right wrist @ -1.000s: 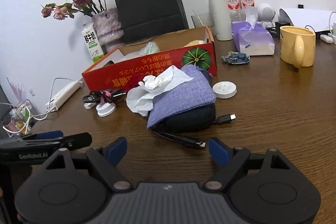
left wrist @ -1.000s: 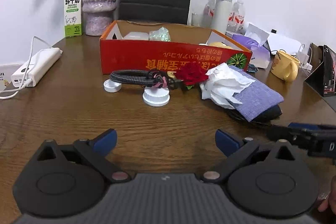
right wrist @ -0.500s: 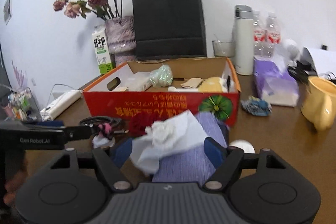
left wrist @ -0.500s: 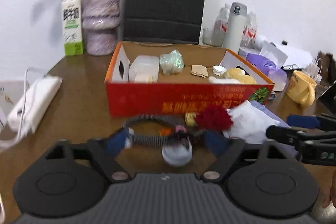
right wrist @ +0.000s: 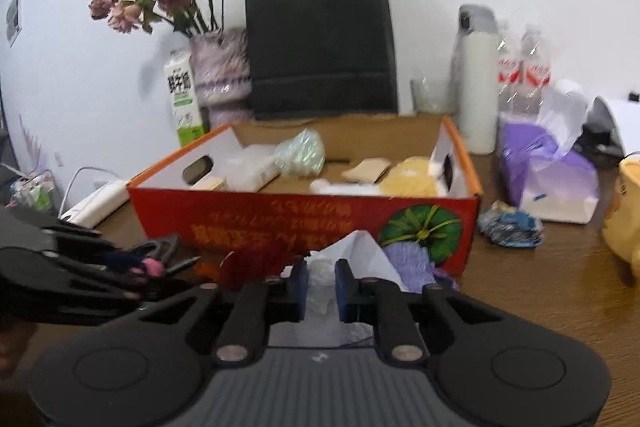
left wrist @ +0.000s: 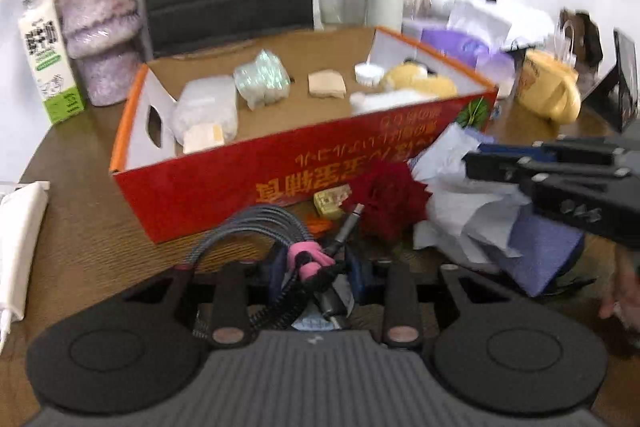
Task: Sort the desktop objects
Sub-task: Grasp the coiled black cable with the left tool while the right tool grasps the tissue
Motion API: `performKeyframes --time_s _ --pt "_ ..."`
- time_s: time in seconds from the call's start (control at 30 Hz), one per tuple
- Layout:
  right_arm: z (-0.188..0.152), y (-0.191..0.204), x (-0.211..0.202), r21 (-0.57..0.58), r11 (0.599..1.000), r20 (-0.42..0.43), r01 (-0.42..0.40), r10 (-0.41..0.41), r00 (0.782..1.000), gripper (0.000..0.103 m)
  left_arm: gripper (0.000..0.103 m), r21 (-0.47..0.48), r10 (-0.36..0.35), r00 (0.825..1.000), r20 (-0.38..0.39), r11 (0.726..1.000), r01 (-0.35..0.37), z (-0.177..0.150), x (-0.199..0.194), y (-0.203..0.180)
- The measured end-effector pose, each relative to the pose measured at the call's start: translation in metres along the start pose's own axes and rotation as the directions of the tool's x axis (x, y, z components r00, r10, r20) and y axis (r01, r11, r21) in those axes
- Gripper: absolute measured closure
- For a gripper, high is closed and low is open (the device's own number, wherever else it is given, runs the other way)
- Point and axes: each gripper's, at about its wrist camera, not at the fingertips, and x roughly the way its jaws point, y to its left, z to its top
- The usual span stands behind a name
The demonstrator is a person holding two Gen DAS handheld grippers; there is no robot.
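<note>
- The left tool is closed tight on the cable, a gray coil with a pink tie.
- The cable sits just in front of the red box, near the front of the desk.
- The right tool is closed on the white tissue.
- The tissue lies on a purple pouch, right by the box's front wall.
- A red rose lies between the cable and the tissue.
- Inside the box are small bags, a tan pad, a white cap and a yellow toy.
- A yellow mug stands to the right of the box.
</note>
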Motion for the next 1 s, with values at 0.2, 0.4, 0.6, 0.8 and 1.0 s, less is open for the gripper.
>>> performKeyframes --time_s 0.2,0.4,0.6,0.8,1.0 --pt "-0.003 0.008 -0.002 -0.023 1.000 0.012 -0.007 0.007 1.000 0.090 0.073 -0.072 0.032 0.996 0.078 0.997 -0.027 0.001 -0.034 0.000" --pt "-0.010 0.017 -0.024 -0.036 0.999 0.087 -0.023 0.026 0.996 0.092 0.077 -0.117 0.038 0.997 0.068 0.993 -0.030 0.002 -0.051 0.000" --pt "-0.024 0.026 -0.079 0.045 0.994 0.088 -0.095 0.091 0.992 0.093 0.078 -0.286 -0.010 0.990 0.138 0.957 0.049 -0.013 -0.095 0.005" --pt "-0.059 0.044 -0.114 -0.012 0.996 -0.043 -0.093 0.093 0.995 0.092 0.078 -0.317 0.085 0.969 0.231 0.948 -0.007 -0.050 -0.150 0.002" --pt "-0.087 0.043 -0.122 0.028 0.997 -0.198 -0.072 0.077 0.977 0.087 0.078 -0.332 0.058 0.982 0.181 0.943 0.005 -0.097 -0.161 -0.007"
